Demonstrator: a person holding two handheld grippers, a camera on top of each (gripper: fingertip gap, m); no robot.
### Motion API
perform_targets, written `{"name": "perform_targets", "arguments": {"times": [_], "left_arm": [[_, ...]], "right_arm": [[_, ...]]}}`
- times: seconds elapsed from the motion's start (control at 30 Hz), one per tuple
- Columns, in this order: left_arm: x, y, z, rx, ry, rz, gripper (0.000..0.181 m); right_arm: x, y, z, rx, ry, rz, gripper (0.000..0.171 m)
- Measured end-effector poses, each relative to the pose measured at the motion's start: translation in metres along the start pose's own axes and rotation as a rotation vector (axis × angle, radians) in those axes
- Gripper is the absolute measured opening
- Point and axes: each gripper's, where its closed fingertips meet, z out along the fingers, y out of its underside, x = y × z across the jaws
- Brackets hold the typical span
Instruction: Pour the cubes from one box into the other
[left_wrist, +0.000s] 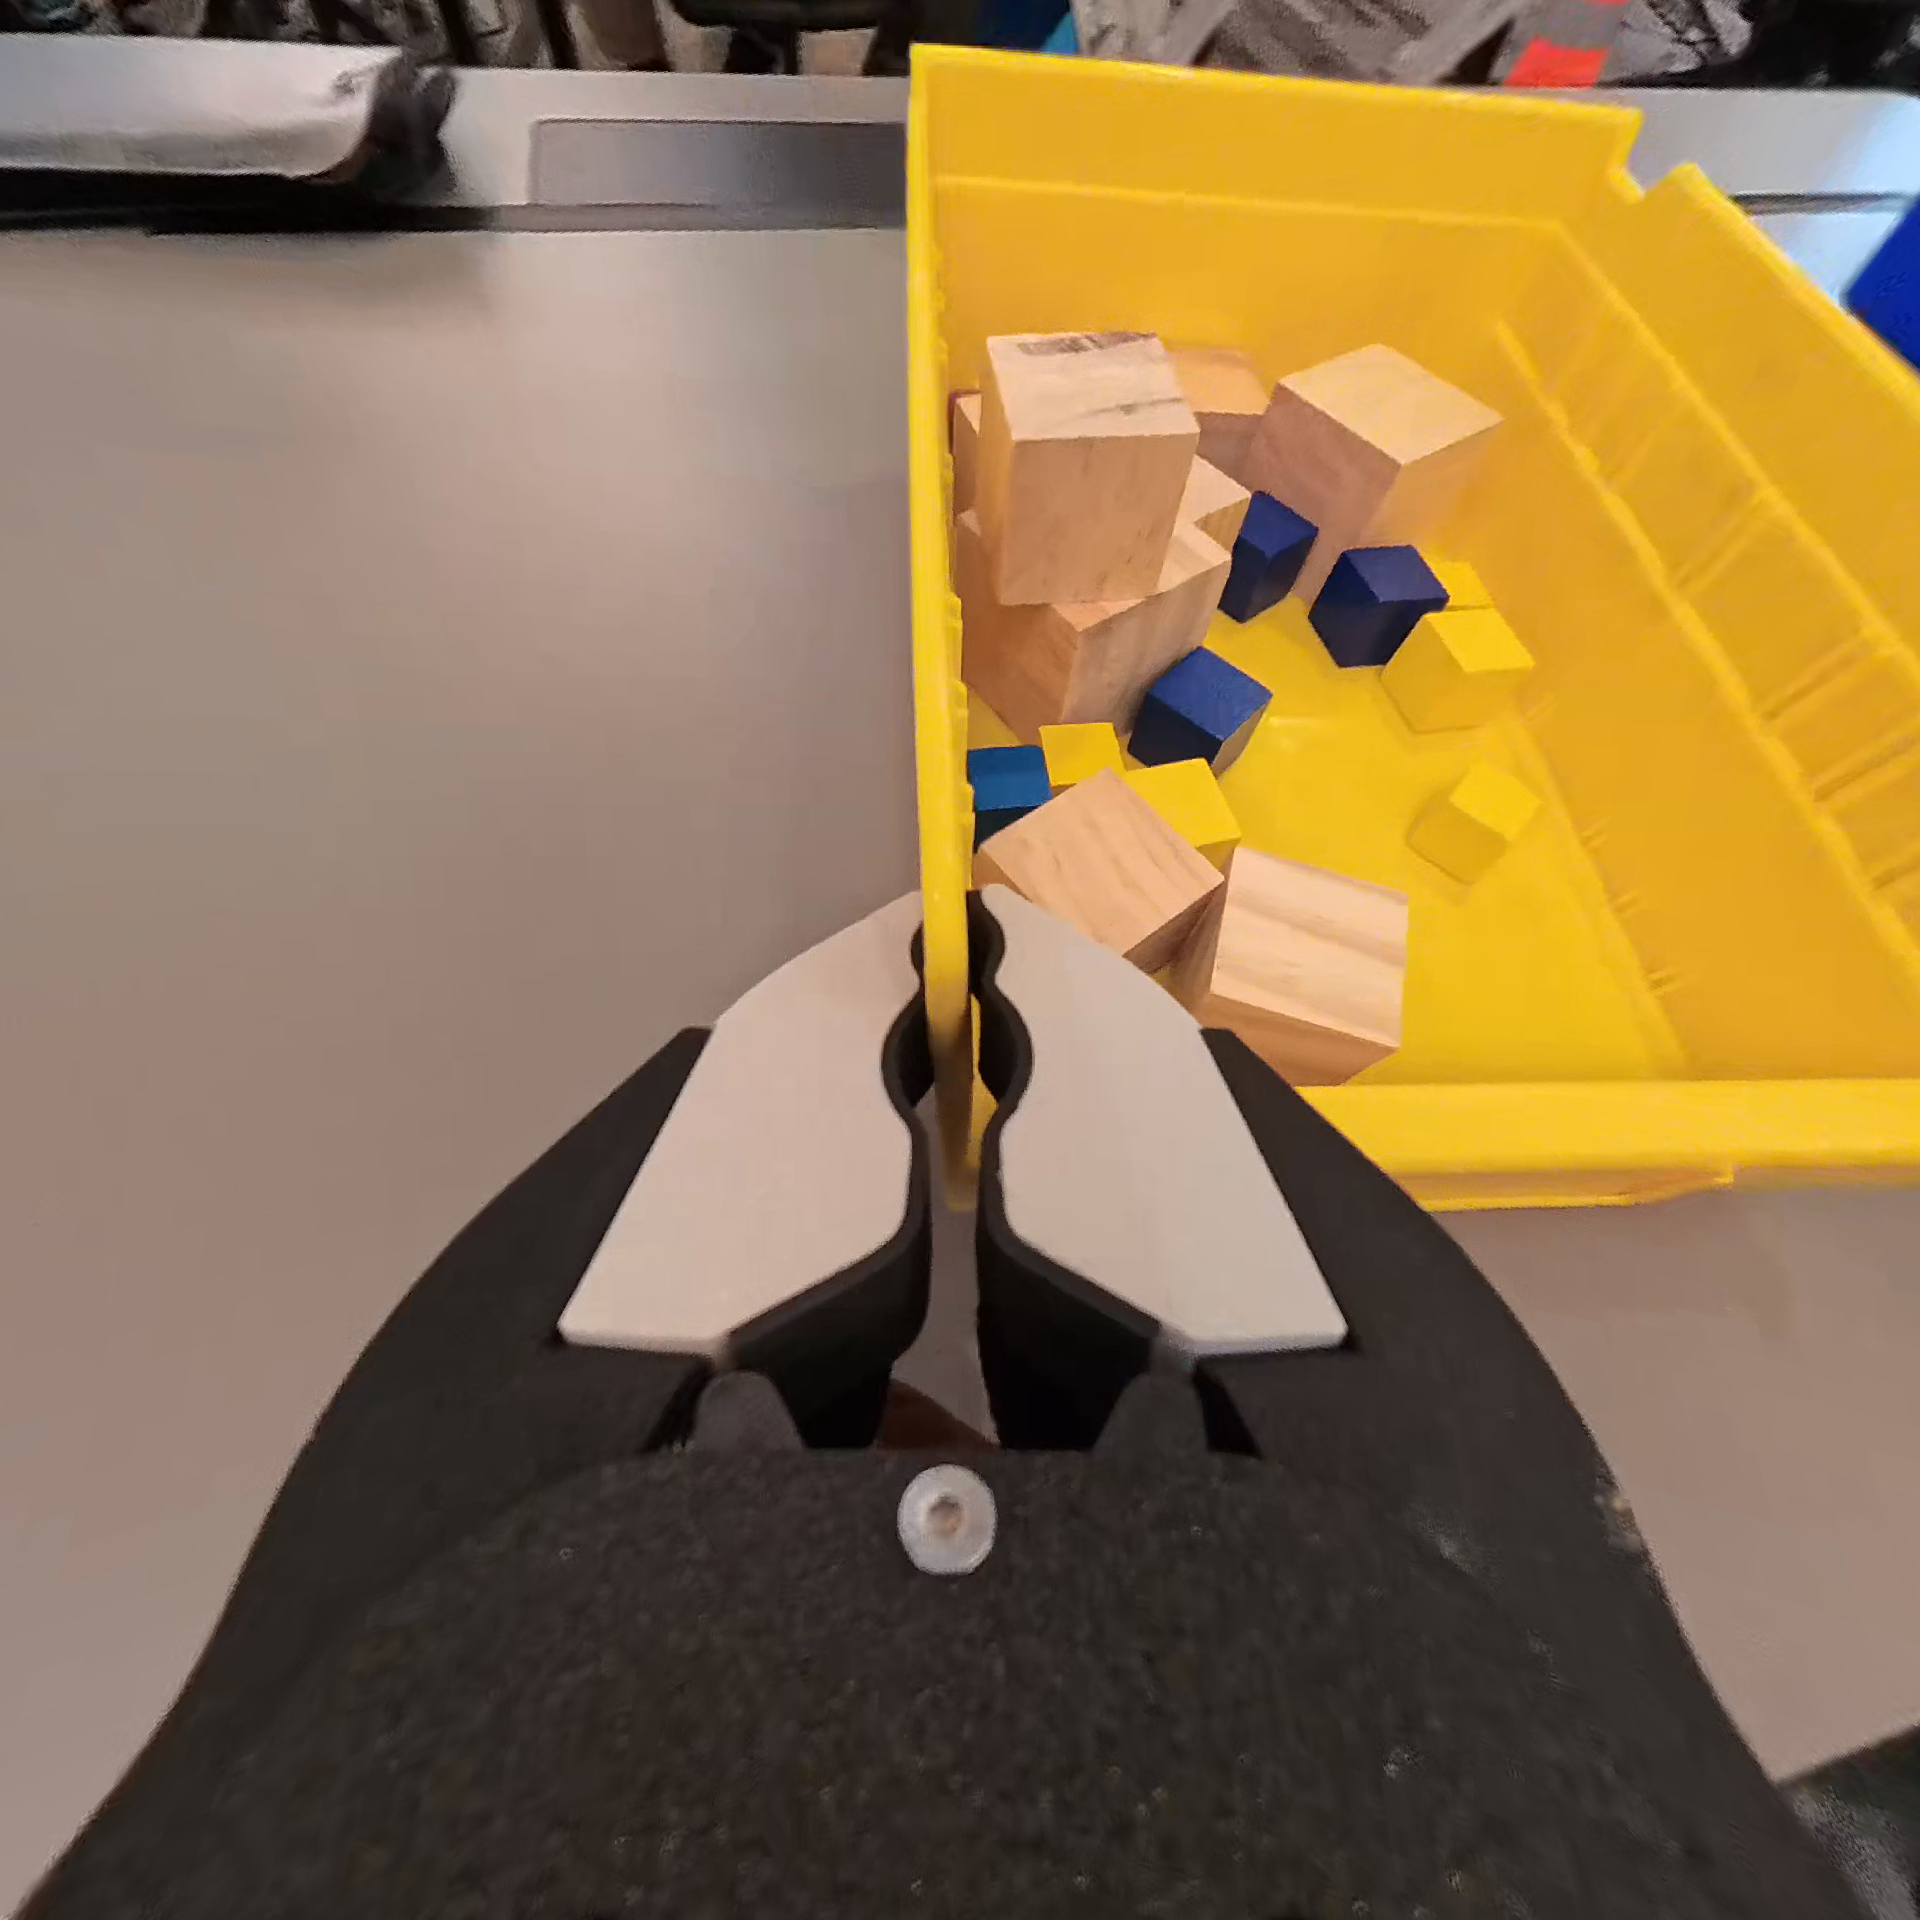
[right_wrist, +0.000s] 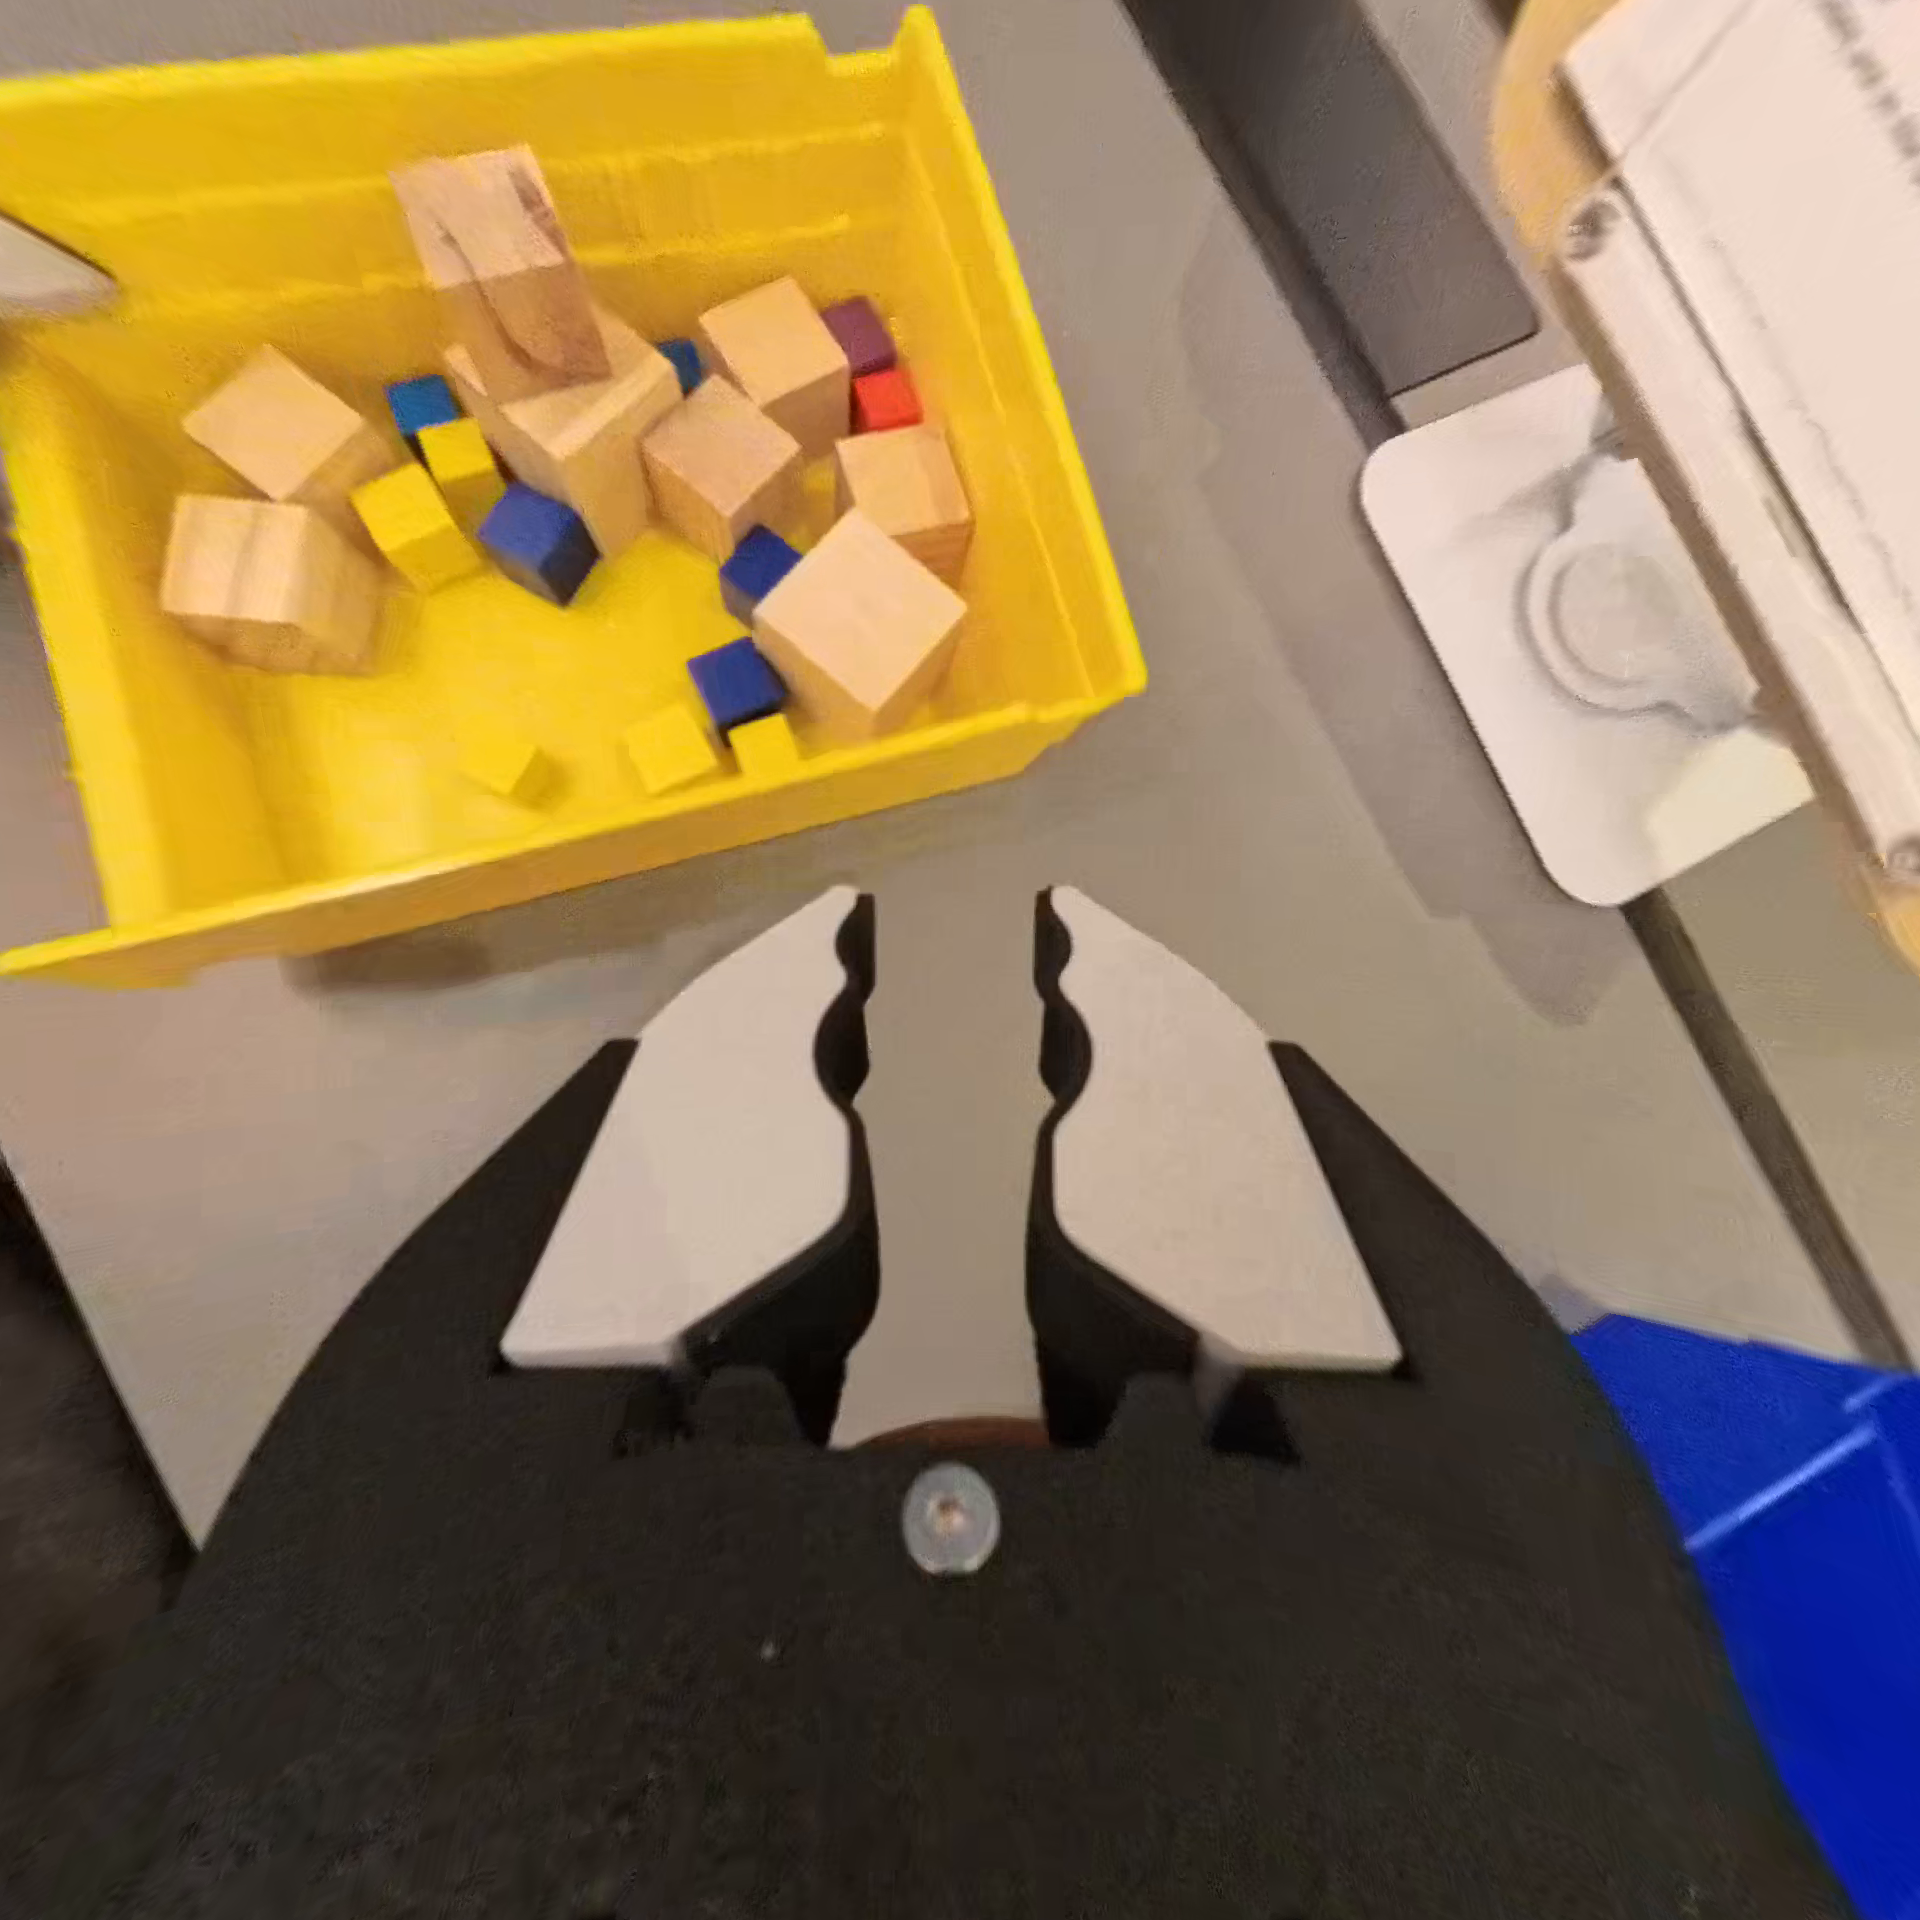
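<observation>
At centre of left wrist view: left gripper (left_wrist: 948, 925), fingers pinching near-left wall of yellow box (left_wrist: 1247, 135).
Yellow box: on grey table (left_wrist: 416, 623), fills upper right of left wrist view; upper left of right wrist view.
Cubes: all inside yellow box, heaped toward its left wall in left wrist view; big plain wooden cubes (left_wrist: 1086, 468), small blue cubes (left_wrist: 1200, 707), small yellow cubes (left_wrist: 1475, 821); one red cube (right_wrist: 886, 400) and one purple cube (right_wrist: 860, 335) seen in right wrist view.
Right gripper (right_wrist: 954, 904): fingers spread, nothing between them, above bare table just beside yellow box's near rim.
Blue box (right_wrist: 1787, 1538): lower right of right wrist view, partly behind gripper body; inside not visible.
Upper right, right wrist view: white device (right_wrist: 1579, 644) at table edge.
</observation>
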Motion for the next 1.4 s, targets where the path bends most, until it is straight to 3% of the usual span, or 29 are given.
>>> {"name": "perform_targets", "arguments": {"times": [0.13, 0.3, 0.37, 0.47, 0.67, 0.87, 1.03, 1.2, 1.4], "left_arm": [[0.023, 0.000, 0.003, -0.011, 0.054, 0.009, 0.003], [0.039, -0.002, 0.009, -0.027, 0.066, 0.022, 0.002], [0.043, -0.002, 0.010, -0.030, 0.079, 0.023, 0.003], [0.049, -0.005, 0.013, -0.045, 0.101, -0.014, 0.003], [0.113, -0.046, 0.026, -0.032, 0.230, 0.087, 0.003], [0.207, -0.152, 0.051, 0.092, 0.336, 0.200, 0.003], [0.302, -0.223, 0.104, 0.163, 0.416, 0.282, 0.003], [0.378, -0.251, 0.175, 0.164, 0.434, 0.372, 0.004], [0.421, -0.262, 0.228, 0.240, 0.360, 0.503, 0.004]], "right_arm": [[0.030, -0.017, 0.061, -0.282, -0.119, -0.086, 0.029], [0.046, 0.030, 0.106, -0.704, -0.188, -0.174, 0.027], [0.048, 0.036, 0.112, -0.744, -0.210, -0.181, 0.006], [0.045, 0.043, 0.100, -0.725, -0.277, -0.186, 0.003], [0.084, 0.070, 0.025, -0.629, -0.220, -0.093, 0.003], [0.162, 0.103, -0.114, -0.514, -0.041, 0.046, 0.004], [0.241, 0.141, -0.220, -0.386, 0.198, 0.173, 0.003], [0.309, 0.199, -0.264, -0.296, 0.402, 0.265, 0.003], [0.355, 0.235, -0.277, -0.149, 0.590, 0.266, 0.004]]}}
